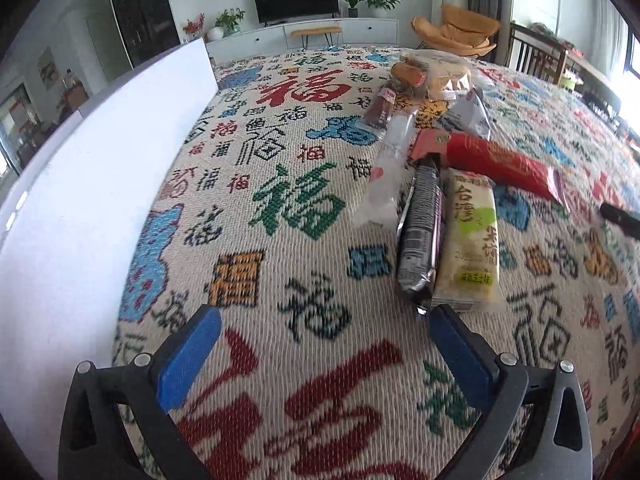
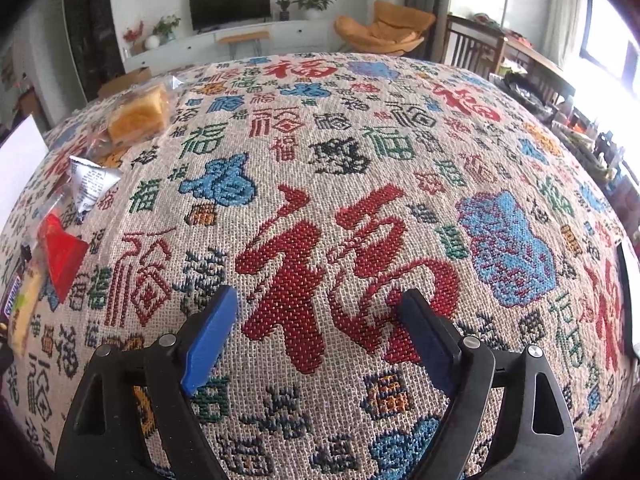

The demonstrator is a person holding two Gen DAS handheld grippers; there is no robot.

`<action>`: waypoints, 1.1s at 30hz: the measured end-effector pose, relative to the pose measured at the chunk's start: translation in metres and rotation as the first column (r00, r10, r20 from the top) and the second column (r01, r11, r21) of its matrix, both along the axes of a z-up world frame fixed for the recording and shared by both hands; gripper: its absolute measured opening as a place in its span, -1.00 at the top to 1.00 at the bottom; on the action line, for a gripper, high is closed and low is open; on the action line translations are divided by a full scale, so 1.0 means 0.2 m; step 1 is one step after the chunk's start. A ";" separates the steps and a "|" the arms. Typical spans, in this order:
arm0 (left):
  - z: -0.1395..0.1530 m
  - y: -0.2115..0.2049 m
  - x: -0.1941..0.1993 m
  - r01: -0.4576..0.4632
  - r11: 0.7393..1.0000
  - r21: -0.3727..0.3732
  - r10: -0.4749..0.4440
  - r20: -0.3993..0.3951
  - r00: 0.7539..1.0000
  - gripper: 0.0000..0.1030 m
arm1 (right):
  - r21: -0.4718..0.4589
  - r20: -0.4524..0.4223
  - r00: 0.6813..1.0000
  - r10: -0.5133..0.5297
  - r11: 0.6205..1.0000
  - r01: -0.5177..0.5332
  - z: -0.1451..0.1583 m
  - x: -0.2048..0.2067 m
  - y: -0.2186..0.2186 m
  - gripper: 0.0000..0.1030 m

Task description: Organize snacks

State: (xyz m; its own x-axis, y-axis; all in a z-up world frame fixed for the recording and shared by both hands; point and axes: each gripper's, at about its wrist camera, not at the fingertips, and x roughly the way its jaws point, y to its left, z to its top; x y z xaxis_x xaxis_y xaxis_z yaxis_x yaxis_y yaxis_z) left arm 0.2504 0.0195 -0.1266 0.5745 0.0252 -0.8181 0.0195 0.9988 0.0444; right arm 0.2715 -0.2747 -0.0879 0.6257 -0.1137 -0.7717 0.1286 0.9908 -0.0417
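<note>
Left-wrist view shows me my left gripper (image 1: pixel 324 324) spread wide and empty over the cloth (image 1: pixel 280 240), snacks (image 1: pixel 440 208) piled just ahead right beside a white box (image 1: pixel 80 184), while my right gripper (image 2: pixel 320 308) gapes empty too.

The worktop (image 1: pixel 304 240) is covered by a woven cloth (image 2: pixel 320 184) patterned with red, green, blue and black characters. Taking the red packet (image 1: pixel 496 162) as landmark: a cream packet with green print (image 1: pixel 472 240) and a dark packet (image 1: pixel 422 236) lie side by side just in front of it, touching each other. A clear wrapper (image 1: pixel 390 160) lies to its left. A silver-grey pouch (image 1: pixel 470 114) sits just behind it, and wrapped breads (image 1: pixel 436 74) lie farther behind. A white box (image 1: pixel 80 184) stands well to its left.
</note>
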 end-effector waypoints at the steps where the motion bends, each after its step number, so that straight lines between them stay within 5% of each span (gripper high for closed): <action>1: -0.01 0.01 0.02 -0.005 1.000 -0.022 0.005 -0.007 1.000 -1.00 | -0.001 0.000 1.000 0.000 1.000 0.000 0.00 0.00 0.00 -0.67; 14: -0.02 0.05 0.49 0.061 0.996 -0.061 -0.060 0.015 0.998 -1.00 | -0.001 -0.003 1.000 -0.009 1.000 0.009 0.00 0.00 0.00 -0.72; 33: -0.02 0.05 0.49 0.061 0.997 -0.057 -0.060 0.015 0.998 -1.00 | 0.022 -0.006 1.000 -0.012 1.000 0.012 0.00 0.25 0.01 -0.77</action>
State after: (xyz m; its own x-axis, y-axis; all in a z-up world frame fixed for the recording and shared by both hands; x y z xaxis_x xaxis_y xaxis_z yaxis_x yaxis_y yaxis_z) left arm 0.3490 0.0286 -0.1311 0.5841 -0.0565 -0.8097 0.0798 0.9967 -0.0120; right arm 0.3205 -0.2718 -0.0883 0.6196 -0.1041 -0.7780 0.1403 0.9899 -0.0207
